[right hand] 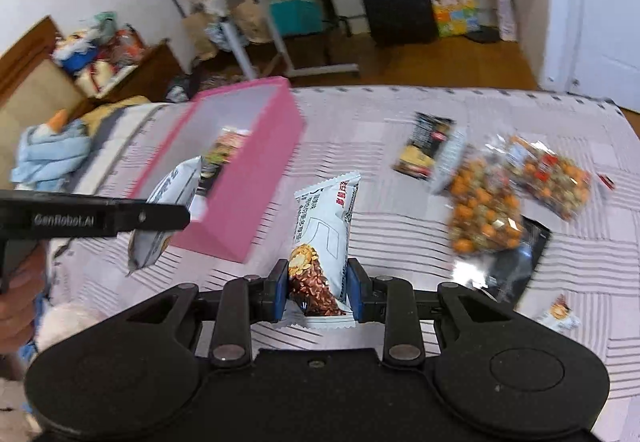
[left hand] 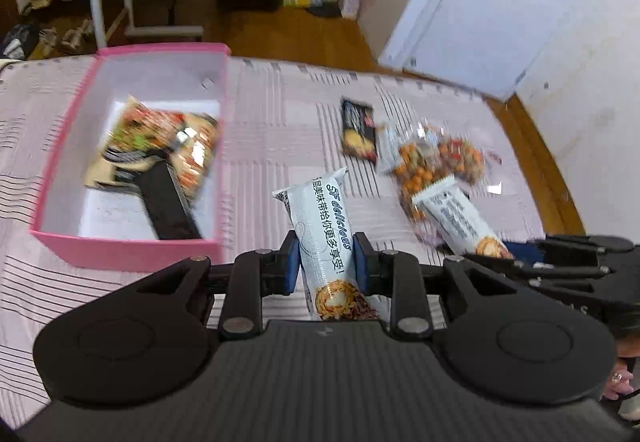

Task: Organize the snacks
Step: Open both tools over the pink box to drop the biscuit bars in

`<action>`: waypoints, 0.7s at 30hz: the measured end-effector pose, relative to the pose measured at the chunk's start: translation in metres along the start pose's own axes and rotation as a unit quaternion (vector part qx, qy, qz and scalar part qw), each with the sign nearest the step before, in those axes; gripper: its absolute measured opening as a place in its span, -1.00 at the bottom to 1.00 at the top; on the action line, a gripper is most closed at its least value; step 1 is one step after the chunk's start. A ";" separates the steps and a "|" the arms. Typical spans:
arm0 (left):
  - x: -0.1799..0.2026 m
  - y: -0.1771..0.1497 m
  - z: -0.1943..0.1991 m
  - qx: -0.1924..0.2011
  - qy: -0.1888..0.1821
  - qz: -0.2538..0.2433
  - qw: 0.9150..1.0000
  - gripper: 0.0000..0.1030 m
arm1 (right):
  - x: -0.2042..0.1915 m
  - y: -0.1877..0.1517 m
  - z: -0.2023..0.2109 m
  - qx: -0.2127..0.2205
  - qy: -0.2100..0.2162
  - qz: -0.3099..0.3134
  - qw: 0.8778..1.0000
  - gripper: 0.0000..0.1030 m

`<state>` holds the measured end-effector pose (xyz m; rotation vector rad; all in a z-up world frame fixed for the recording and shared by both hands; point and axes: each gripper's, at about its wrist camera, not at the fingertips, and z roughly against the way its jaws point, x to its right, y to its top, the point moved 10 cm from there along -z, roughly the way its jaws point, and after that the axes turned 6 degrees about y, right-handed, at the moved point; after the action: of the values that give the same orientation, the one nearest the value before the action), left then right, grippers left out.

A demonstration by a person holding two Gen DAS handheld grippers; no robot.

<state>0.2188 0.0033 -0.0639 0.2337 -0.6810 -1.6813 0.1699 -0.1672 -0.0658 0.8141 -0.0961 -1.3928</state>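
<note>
My left gripper (left hand: pixel 326 262) is shut on a white snack bar (left hand: pixel 324 218), held above the striped bedcover just right of the pink box (left hand: pixel 128 252). The box holds several snack packets and a dark bar. My right gripper (right hand: pixel 318 286) is shut on a second white snack bar (right hand: pixel 326 226) with a chocolate picture on its wrapper. From the left wrist view the right gripper (left hand: pixel 508 252) and its bar (left hand: pixel 460 218) show at the right. In the right wrist view the left gripper (right hand: pixel 176 218) and its bar (right hand: pixel 168 202) hang in front of the pink box (right hand: pixel 248 194).
Loose on the bedcover (right hand: pixel 400 242) lie a black biscuit packet (right hand: pixel 428 146), two clear bags of orange nuts (right hand: pixel 484 218), a black foil pack (right hand: pixel 512 266) and a small packet (right hand: pixel 560 316). A blue cloth (right hand: pixel 52 158) lies left. Beyond the bed are wooden floor, a rolling table, a black suitcase.
</note>
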 end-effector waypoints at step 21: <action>-0.146 0.024 -0.025 0.111 0.067 0.110 0.985 -0.48 | -0.115 0.045 -0.143 0.052 0.044 0.150 0.986 -0.32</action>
<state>0.2855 0.1325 -0.1015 0.4104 -0.7653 -1.3663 0.2558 -0.0024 -0.1001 0.9067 -0.2153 -1.0728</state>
